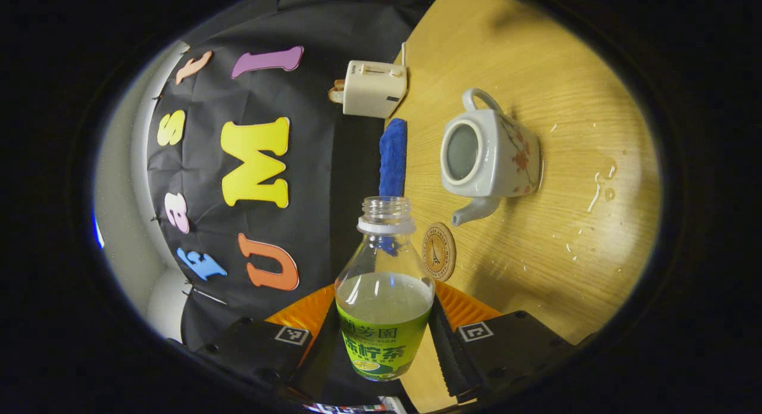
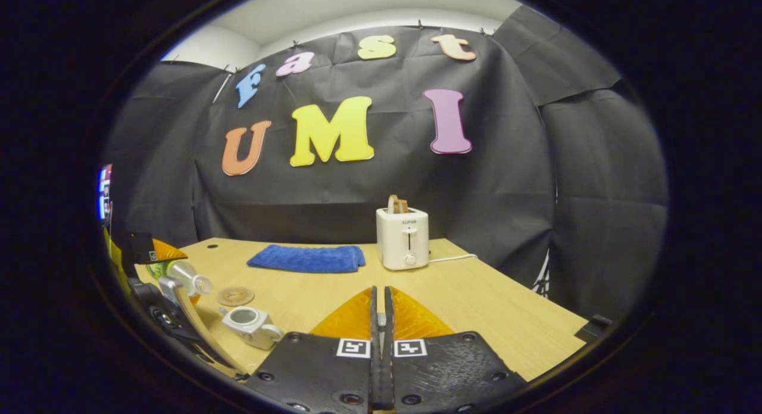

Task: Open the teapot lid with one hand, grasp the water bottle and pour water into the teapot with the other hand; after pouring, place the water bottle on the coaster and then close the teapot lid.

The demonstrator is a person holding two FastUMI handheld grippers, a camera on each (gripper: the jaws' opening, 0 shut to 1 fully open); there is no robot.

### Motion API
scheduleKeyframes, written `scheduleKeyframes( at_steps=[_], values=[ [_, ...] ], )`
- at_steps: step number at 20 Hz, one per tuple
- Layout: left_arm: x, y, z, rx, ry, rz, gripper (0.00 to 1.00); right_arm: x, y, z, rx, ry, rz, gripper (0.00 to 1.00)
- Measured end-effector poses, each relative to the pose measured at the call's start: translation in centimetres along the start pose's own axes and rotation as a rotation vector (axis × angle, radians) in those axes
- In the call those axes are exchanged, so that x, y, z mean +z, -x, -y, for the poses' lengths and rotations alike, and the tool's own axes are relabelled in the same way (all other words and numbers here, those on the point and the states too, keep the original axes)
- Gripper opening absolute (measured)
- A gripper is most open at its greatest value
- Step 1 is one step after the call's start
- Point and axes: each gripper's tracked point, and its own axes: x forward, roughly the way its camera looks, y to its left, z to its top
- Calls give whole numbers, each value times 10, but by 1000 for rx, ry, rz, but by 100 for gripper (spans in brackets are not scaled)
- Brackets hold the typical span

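In the left gripper view the left tool (image 1: 386, 336) is clamped on the water bottle (image 1: 384, 295), one finger pressing each side of its labelled lower body at the bottom centre of the frame. The bottle is uncapped and partly filled with clear liquid, its open neck pointing up the frame towards the blue towel (image 1: 393, 156). The desk (image 1: 536, 62) fills the right half of this view, turned on its side. On it the teapot (image 1: 489, 158) stands with its lid off, the round opening bare, its spout aimed at the lower left towards the round coaster (image 1: 439, 251), which lies just beside the spout and near the bottle's shoulder. Small wet spots dot the wood to the right of the teapot. A white toaster (image 1: 375, 87) sits at the upper centre, above the towel.

In the right gripper view the right tool (image 2: 381, 318) has its fingers pressed together at the bottom centre, with nothing visible between them. At the lower left of that frame the tilted bottle, the coaster and the open teapot lie close together on the desk, with the towel and toaster farther back.
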Motion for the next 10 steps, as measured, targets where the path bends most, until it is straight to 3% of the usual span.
scheduleKeyframes(
  at_steps=[6,10],
  values=[
    [17,-4,-7,-8,-201,6,75,9,1,14,-53,35,34,0],
    [26,-2,-12,-9,-302,9,76,9,2,13,-38,17,33,0]
  ],
)
